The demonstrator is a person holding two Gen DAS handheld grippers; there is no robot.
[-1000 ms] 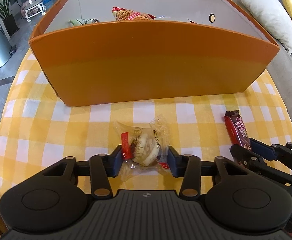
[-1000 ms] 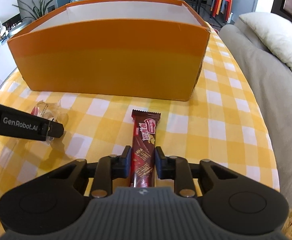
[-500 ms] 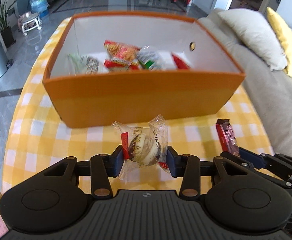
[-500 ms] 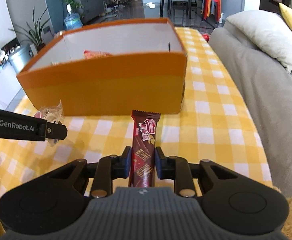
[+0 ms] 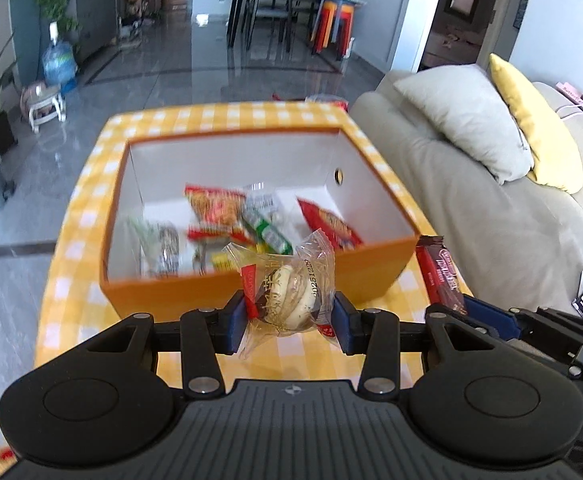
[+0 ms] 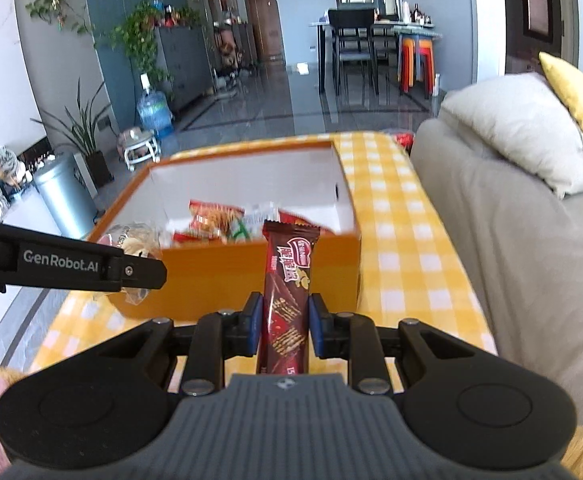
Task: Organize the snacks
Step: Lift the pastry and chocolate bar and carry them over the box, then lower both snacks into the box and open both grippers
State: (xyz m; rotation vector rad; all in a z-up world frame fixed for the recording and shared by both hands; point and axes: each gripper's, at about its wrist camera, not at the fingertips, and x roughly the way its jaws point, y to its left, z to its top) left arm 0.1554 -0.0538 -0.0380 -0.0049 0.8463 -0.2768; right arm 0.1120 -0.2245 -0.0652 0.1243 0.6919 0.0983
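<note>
two jaws grip snacks: pastry (image 5: 291,296), probably wafer bar (image 6: 287,300).

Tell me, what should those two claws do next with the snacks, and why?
Probably carry both forward over the orange box and let go. The left gripper is shut on a clear-wrapped pastry, the right gripper on a chocolate bar, both short of the box's near wall.

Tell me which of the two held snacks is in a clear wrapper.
The round pastry in the left gripper; the right gripper holds a dark brown chocolate bar.
</note>
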